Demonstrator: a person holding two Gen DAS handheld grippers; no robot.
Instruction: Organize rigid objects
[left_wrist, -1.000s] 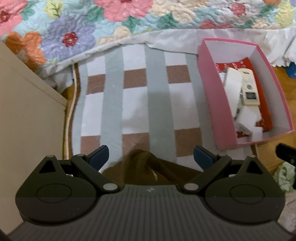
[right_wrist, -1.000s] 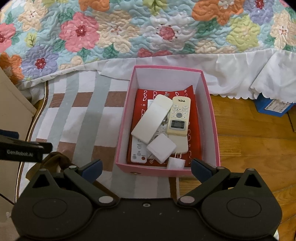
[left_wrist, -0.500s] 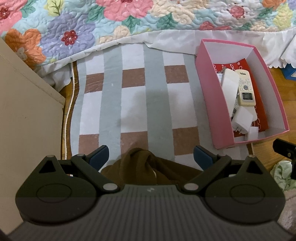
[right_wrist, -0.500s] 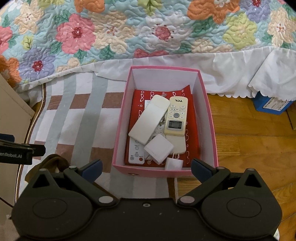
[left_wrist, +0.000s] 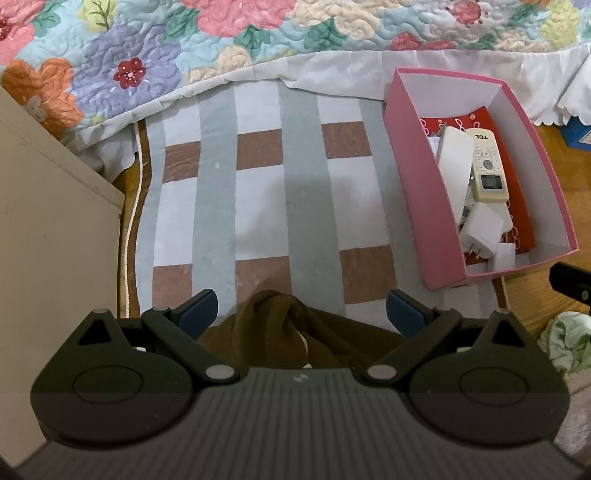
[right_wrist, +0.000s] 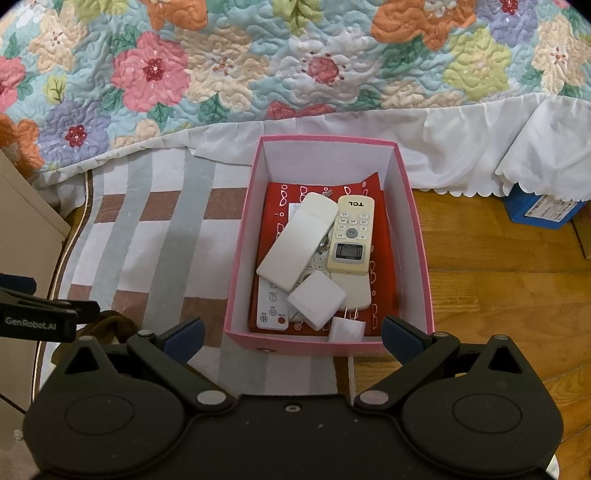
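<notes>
A pink box (right_wrist: 240, 254) (left_wrist: 413, 177) stands on the striped rug by the bed. In it, on a red lining, lie a cream TCL remote (right_wrist: 351, 236) (left_wrist: 487, 166), a plain white remote (right_wrist: 295, 243), a third white remote (right_wrist: 271, 310) underneath, a white charger (right_wrist: 316, 297) (left_wrist: 480, 225) and a small white cube (right_wrist: 345, 328). My right gripper (right_wrist: 291, 334) hovers open just before the box's near wall, holding nothing. My left gripper (left_wrist: 301, 310) is open over the rug, left of the box, above a brown cloth (left_wrist: 295, 325).
A flowered quilt (right_wrist: 258, 66) with a white skirt hangs at the back. A beige cabinet (left_wrist: 48, 229) stands at the left. Wood floor (right_wrist: 498, 280) lies right of the box, with a blue carton (right_wrist: 539, 208) and a pale green cloth (left_wrist: 565, 343).
Both grippers have drawn back and up a little, so the box appears smaller and farther. Both stay open, and the box's contents have not moved.
</notes>
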